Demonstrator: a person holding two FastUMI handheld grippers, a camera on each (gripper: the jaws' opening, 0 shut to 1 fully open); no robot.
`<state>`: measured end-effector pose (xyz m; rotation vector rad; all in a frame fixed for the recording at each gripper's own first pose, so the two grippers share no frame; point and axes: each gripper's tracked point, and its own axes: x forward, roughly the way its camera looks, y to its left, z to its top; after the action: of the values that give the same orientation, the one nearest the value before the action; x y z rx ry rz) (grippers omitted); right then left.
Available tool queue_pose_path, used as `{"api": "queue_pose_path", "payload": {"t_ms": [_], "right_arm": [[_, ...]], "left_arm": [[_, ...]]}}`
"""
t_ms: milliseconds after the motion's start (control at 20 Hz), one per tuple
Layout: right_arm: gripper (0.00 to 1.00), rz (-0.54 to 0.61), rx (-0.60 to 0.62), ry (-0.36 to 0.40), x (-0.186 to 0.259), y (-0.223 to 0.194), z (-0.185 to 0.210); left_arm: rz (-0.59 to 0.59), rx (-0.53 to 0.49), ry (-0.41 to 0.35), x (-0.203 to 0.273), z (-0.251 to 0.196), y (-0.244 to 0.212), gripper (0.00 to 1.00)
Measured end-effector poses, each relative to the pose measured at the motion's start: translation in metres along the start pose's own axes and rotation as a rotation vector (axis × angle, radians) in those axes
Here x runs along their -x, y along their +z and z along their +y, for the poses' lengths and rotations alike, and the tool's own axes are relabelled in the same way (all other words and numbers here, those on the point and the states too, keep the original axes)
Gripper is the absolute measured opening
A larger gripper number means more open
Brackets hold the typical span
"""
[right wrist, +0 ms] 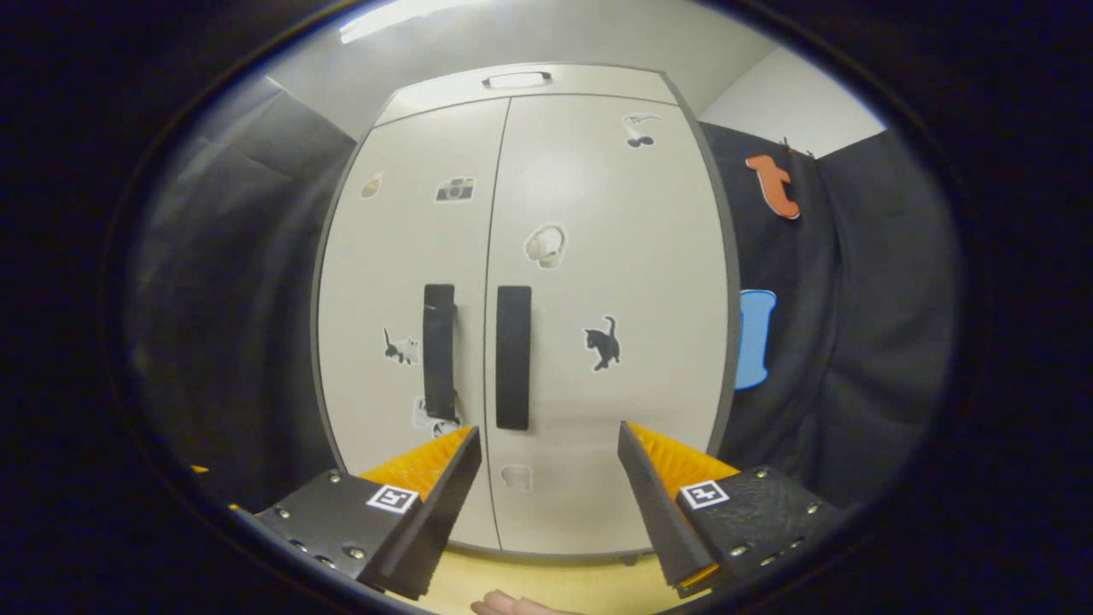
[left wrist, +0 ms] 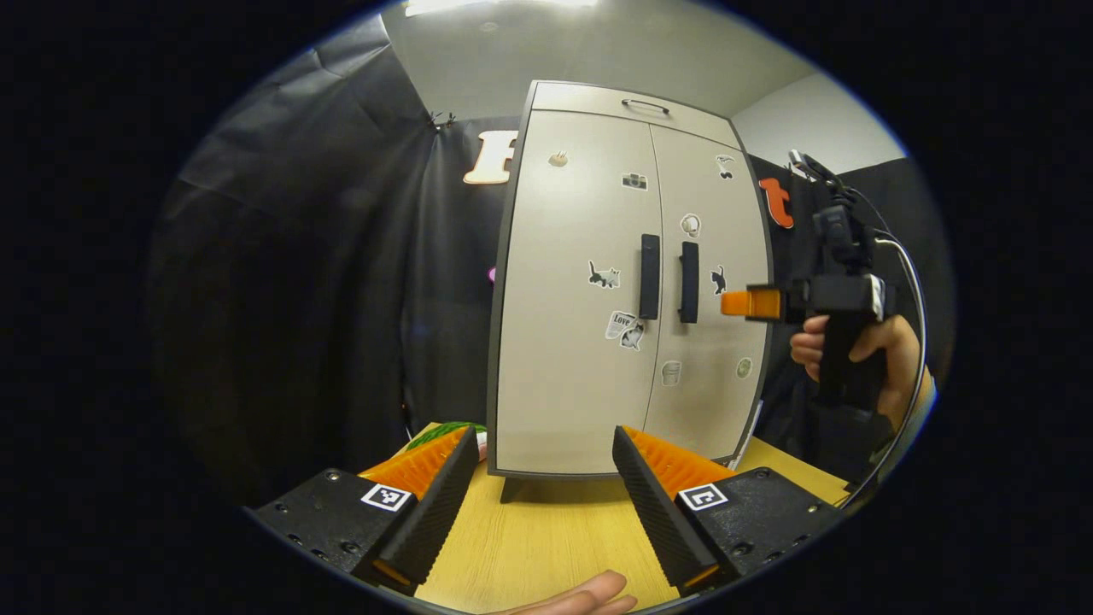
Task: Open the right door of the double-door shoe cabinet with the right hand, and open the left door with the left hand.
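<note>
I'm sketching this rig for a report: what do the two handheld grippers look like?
Each is a black body with two wedge-shaped ribbed fingers and a square black-and-white marker tag on each finger base. The left gripper shows this close up, as does the right gripper. Seen from the side, the right one has a pistol-style handle, a mount on top and a pale cable.

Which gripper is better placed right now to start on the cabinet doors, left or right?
Right, probably. In the right gripper view the open right gripper sits close under the right door handle. The left gripper is open too but farther from the left door handle. Both doors are shut.
</note>
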<state>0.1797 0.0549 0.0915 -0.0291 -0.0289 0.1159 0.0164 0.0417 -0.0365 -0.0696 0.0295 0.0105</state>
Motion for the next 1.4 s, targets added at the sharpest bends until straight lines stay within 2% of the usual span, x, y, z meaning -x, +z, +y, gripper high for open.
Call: {"api": "queue_pose_path", "payload": {"t_ms": [300, 400, 500, 600, 700, 750, 800, 850, 900, 950, 1000, 1050, 1150, 1400], "right_arm": [[0.94, 0.004, -0.028, 0.028, -0.051, 0.01, 0.017], [0.95, 0.018, -0.044, -0.003, -0.063, 0.01, 0.016], [0.96, 0.031, -0.08, -0.004, -0.072, 0.011, 0.023], [0.78, 0.032, -0.101, -0.044, -0.078, 0.011, 0.02], [0.5, 0.044, -0.111, -0.047, -0.078, 0.009, 0.025], [0.28, 0.037, -0.098, -0.044, -0.085, 0.009, 0.025], [0.32, 0.038, -0.077, -0.033, -0.086, 0.008, 0.025], [0.32, 0.037, -0.079, -0.019, -0.089, 0.008, 0.025], [0.32, 0.045, -0.108, -0.011, -0.093, 0.006, 0.025], [0.28, 0.066, -0.145, -0.014, -0.094, 0.003, 0.024], [0.29, 0.06, -0.152, -0.021, -0.097, 0.005, 0.025], [0.25, 0.055, -0.114, -0.033, -0.096, 0.005, 0.023], [0.16, 0.075, -0.111, -0.063, -0.092, 0.005, 0.024], [0.16, 0.11, -0.105, -0.051, -0.086, 0.003, 0.024]], "left_arm": [[-0.031, -0.01, -0.022, 0.018, 0.016, -0.001, 0.98], [-0.026, -0.005, -0.026, 0.021, 0.02, -0.004, 0.98], [-0.011, 0.005, -0.029, 0.021, 0.023, -0.01, 0.98], [0.003, 0.013, -0.023, 0.018, 0.029, -0.015, 0.98], [0.014, 0.018, -0.018, 0.015, 0.033, -0.019, 0.98], [0.016, 0.018, -0.018, 0.014, 0.035, -0.021, 0.96], [0.019, 0.018, -0.016, 0.013, 0.036, -0.022, 0.98], [0.024, 0.019, -0.012, 0.012, 0.038, -0.024, 0.96], [0.026, 0.019, -0.008, 0.011, 0.04, -0.024, 0.98], [0.025, 0.016, -0.006, 0.011, 0.041, -0.024, 0.98], [0.022, 0.013, -0.004, 0.011, 0.041, -0.023, 0.98], [0.021, 0.01, -0.001, 0.012, 0.041, -0.023, 0.98], [0.02, 0.004, 0.002, 0.012, 0.04, -0.021, 0.98], [0.013, -0.037, 0.013, 0.011, 0.032, -0.01, 0.98]]}}
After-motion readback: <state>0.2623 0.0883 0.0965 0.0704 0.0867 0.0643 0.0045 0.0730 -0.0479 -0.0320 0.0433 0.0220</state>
